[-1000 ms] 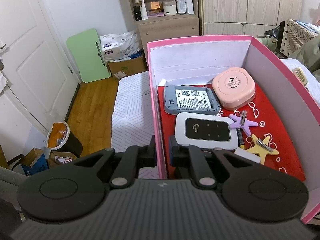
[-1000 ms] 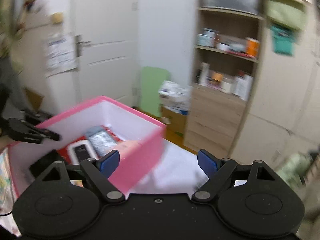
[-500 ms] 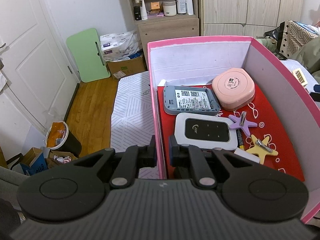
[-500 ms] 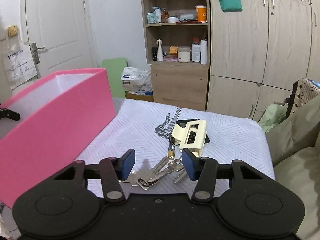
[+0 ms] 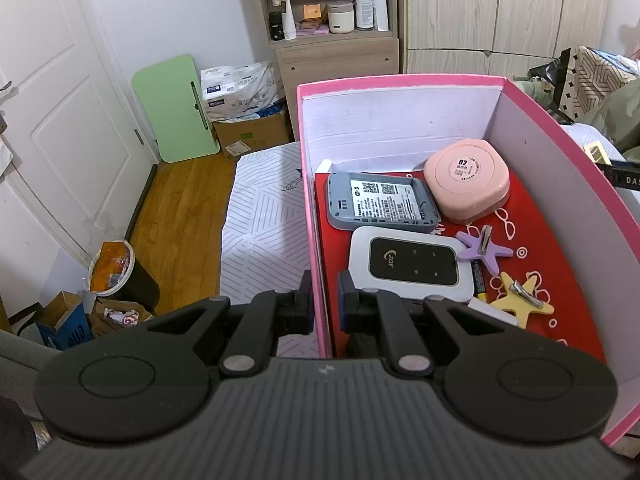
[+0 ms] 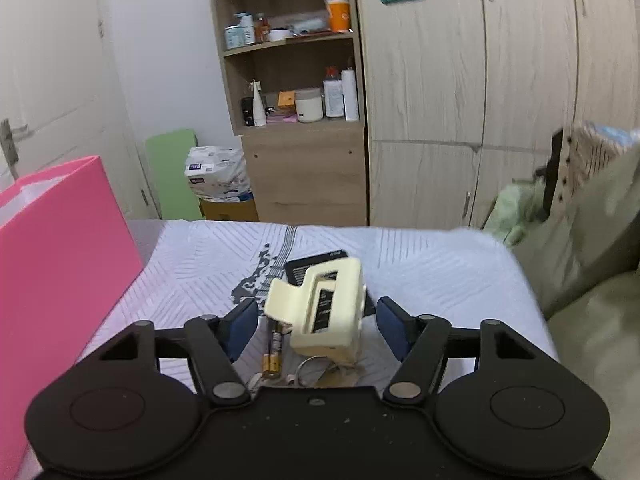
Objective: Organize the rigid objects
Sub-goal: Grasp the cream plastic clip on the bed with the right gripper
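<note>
**Box half filled, cream clip next up**

We're looking down into the pink box (image 5: 400, 80) and plenty is in already: a grey router (image 5: 380, 202), a white pocket router (image 5: 412, 264), a pink round case (image 5: 468, 184), a purple star clip (image 5: 484, 246) and a yellow star clip (image 5: 520, 294), all lying on its red floor. Our left gripper (image 5: 324, 304) has its fingers pinched on the box's near wall, steadying it.

Out on the bed (image 6: 420, 252), beside the box, work remains. The right gripper (image 6: 316, 320) hovers with fingers spread and opening wider, the cream clip (image 6: 320, 304) between them but not touched. Just behind it lies a black card (image 6: 316, 260); below it, two batteries (image 6: 272, 356) and what looks like a key ring (image 6: 316, 372), partly hidden. So we'd call it roughly half done, with four or so items to go.
</note>
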### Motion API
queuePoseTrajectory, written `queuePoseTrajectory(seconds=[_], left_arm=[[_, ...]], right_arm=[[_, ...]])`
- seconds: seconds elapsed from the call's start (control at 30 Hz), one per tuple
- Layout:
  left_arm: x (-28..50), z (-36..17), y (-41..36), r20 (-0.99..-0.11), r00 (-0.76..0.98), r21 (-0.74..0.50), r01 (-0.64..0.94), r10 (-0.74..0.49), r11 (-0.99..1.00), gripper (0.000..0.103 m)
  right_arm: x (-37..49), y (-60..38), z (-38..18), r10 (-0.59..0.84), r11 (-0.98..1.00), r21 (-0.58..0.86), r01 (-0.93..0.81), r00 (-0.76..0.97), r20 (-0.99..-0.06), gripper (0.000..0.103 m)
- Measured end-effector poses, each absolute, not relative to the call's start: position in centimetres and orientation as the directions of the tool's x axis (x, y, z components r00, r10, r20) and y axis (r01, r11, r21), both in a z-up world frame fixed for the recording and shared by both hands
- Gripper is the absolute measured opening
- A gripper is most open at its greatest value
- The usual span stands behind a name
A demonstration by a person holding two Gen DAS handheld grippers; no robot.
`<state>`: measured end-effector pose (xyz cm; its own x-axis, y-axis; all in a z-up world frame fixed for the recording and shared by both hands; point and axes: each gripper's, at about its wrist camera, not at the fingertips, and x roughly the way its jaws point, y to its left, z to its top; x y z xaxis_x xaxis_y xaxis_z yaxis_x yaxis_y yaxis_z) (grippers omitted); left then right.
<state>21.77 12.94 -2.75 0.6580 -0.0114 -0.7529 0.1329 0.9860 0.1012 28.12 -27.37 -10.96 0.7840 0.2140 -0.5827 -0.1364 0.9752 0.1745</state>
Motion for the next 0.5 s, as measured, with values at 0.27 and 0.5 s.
queuePoseTrajectory(seconds=[0.27, 0.5], left_arm=[[21.6, -2.8, 13.0, -0.753, 0.658, 0.106, 0.133, -0.008, 0.985, 0.009], [21.7, -2.8, 12.8, -0.754, 0.657, 0.106, 0.133, -0.008, 0.986, 0.009]], right_arm=[[26.0, -26.5, -10.1, 0.182, 0.980, 0.172, -0.101, 0.809, -0.558, 0.056], [21.8, -26.1, -6.5, 0.281, 0.955, 0.224, -0.195, 0.837, -0.470, 0.055]])
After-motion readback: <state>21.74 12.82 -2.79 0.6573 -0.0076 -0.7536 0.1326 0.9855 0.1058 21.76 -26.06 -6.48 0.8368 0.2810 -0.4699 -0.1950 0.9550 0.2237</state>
